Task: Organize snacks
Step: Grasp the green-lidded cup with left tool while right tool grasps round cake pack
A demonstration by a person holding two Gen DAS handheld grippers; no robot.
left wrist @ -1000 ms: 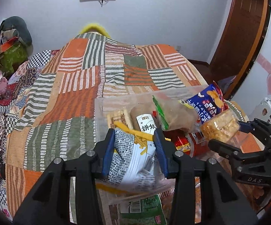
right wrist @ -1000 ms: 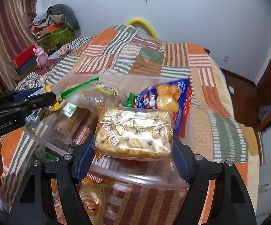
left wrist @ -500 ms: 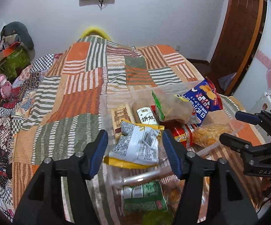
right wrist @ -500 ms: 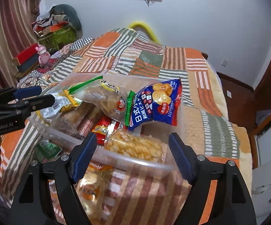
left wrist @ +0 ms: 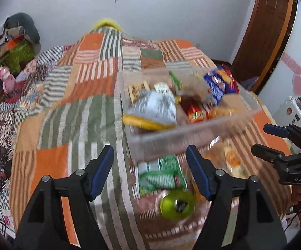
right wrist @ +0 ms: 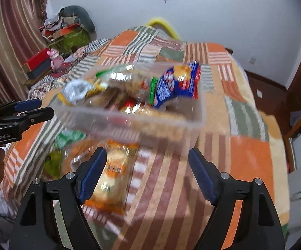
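Note:
A clear plastic bin sits on the patchwork bed and holds several snack packs, among them a white and yellow bag, a blue cracker bag and a clear pack of golden snacks. My left gripper is open and empty, just short of the bin's near wall. My right gripper is open and empty, also short of the bin. In front of the bin lie a green pack, a green round tin and an orange-labelled bun pack.
The patchwork quilt covers the bed. A cluttered stand with a green box and a pink toy is at the left. A brown door and a white cabinet are at the right.
Both grippers opened and let go: the white and yellow bag and the clear golden snack pack now lie in the bin. Both grippers have pulled back toward the bed's near edge.

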